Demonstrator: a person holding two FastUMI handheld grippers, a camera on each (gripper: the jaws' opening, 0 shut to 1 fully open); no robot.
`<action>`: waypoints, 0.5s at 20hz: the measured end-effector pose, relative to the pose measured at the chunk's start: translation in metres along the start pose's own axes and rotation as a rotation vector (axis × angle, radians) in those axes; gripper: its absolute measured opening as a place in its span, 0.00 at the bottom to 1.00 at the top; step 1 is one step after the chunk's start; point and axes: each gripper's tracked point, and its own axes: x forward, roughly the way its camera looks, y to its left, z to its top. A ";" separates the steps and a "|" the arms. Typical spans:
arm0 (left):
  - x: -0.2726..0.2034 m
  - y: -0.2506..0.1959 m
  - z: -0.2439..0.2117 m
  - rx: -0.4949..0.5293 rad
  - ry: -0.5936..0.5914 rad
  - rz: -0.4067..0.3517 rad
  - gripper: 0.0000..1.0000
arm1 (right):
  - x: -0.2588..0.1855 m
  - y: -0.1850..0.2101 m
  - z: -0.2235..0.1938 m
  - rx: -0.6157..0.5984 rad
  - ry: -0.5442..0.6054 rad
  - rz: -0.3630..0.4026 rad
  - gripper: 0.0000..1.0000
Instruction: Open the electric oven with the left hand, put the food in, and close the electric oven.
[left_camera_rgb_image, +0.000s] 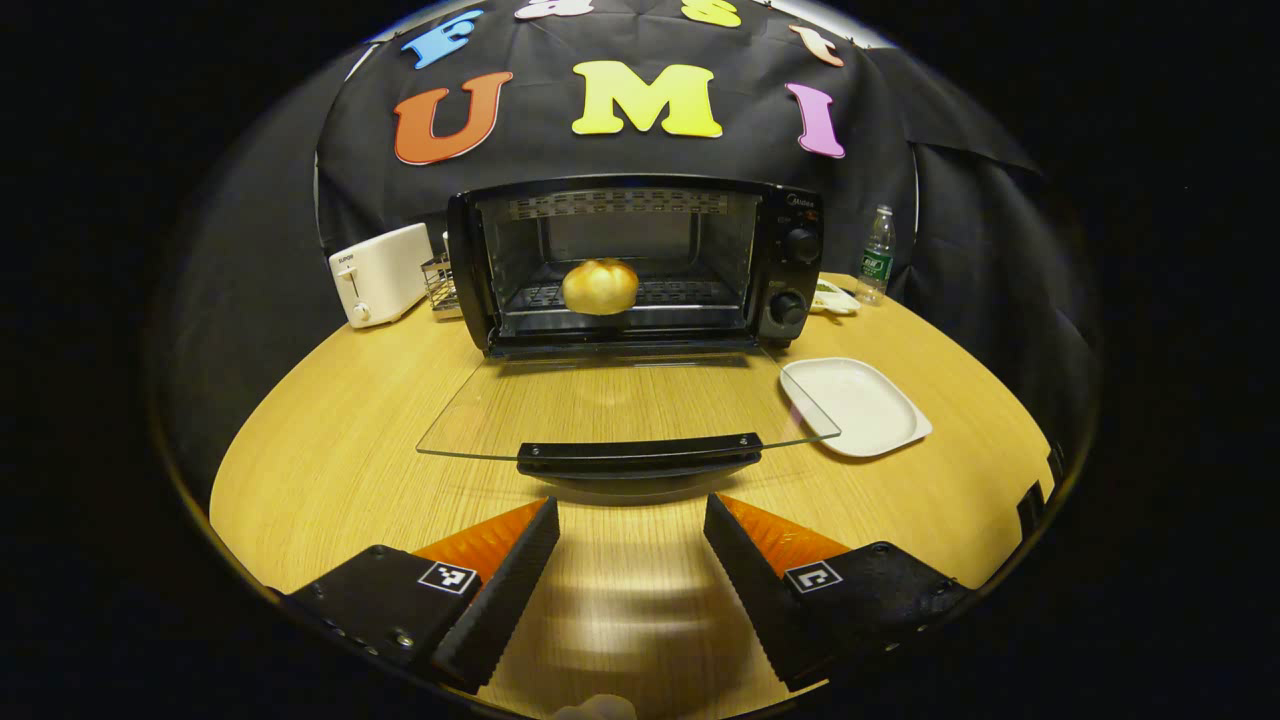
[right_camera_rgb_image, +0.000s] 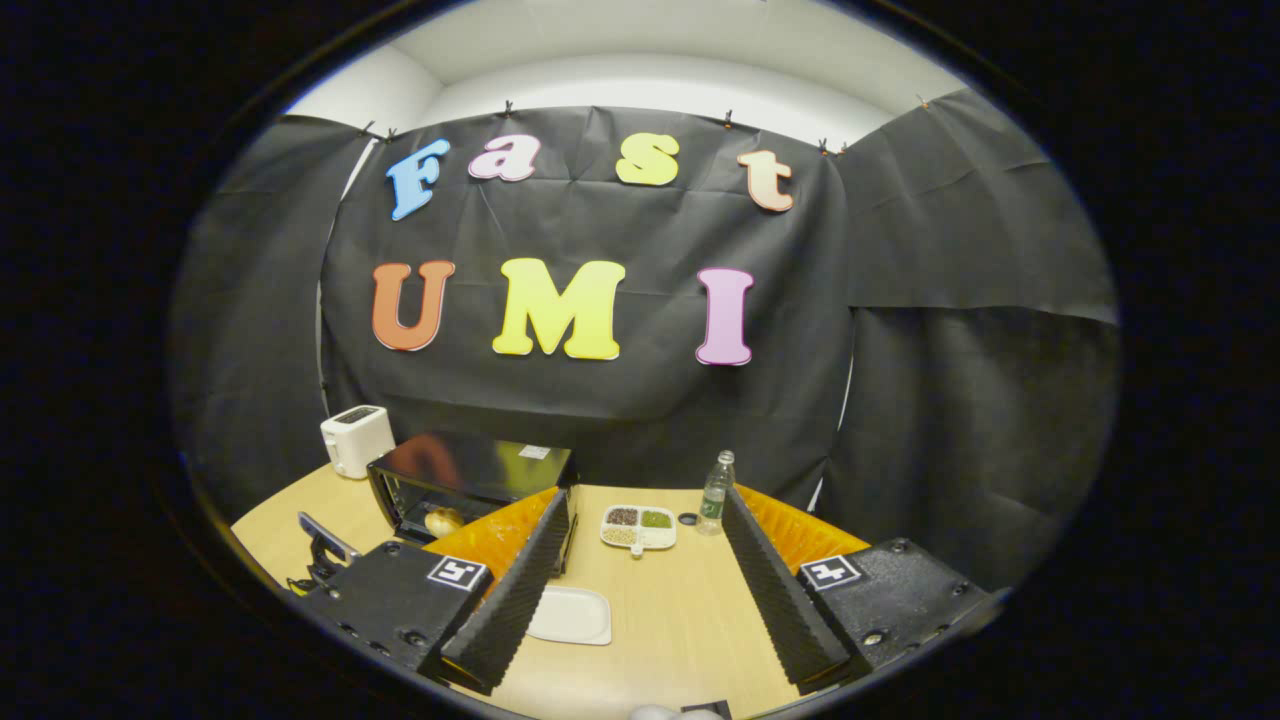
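Observation:
The black electric oven (left_camera_rgb_image: 640, 262) stands at the back of the wooden table (left_camera_rgb_image: 330, 450) with its glass door (left_camera_rgb_image: 620, 405) folded down flat. A round golden bun (left_camera_rgb_image: 600, 286) rests on the rack just inside the opening. My left gripper (left_camera_rgb_image: 630, 530) hovers open a short way in front of the door's black handle (left_camera_rgb_image: 640, 455), touching nothing. My right gripper (right_camera_rgb_image: 645, 560) is open and held high over the table's right side, with nothing between its fingers. From there the oven (right_camera_rgb_image: 470, 485) and the bun (right_camera_rgb_image: 440, 520) lie to the lower left.
An empty white plate (left_camera_rgb_image: 855, 405) lies right of the open door. A white toaster (left_camera_rgb_image: 380, 272) and a wire rack (left_camera_rgb_image: 437, 283) stand left of the oven. A water bottle (left_camera_rgb_image: 877, 255) and a divided dish of grains (right_camera_rgb_image: 638, 526) sit at the back right.

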 end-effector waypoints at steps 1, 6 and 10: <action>0.003 0.000 -0.003 0.000 0.013 0.000 0.96 | 0.002 -0.001 0.000 0.002 0.004 0.001 0.97; 0.019 0.001 -0.009 0.020 0.041 0.002 0.96 | 0.006 -0.005 -0.007 0.014 0.028 0.000 0.97; 0.024 0.001 -0.003 0.011 0.037 0.005 0.96 | 0.008 -0.008 -0.010 0.025 0.043 -0.004 0.97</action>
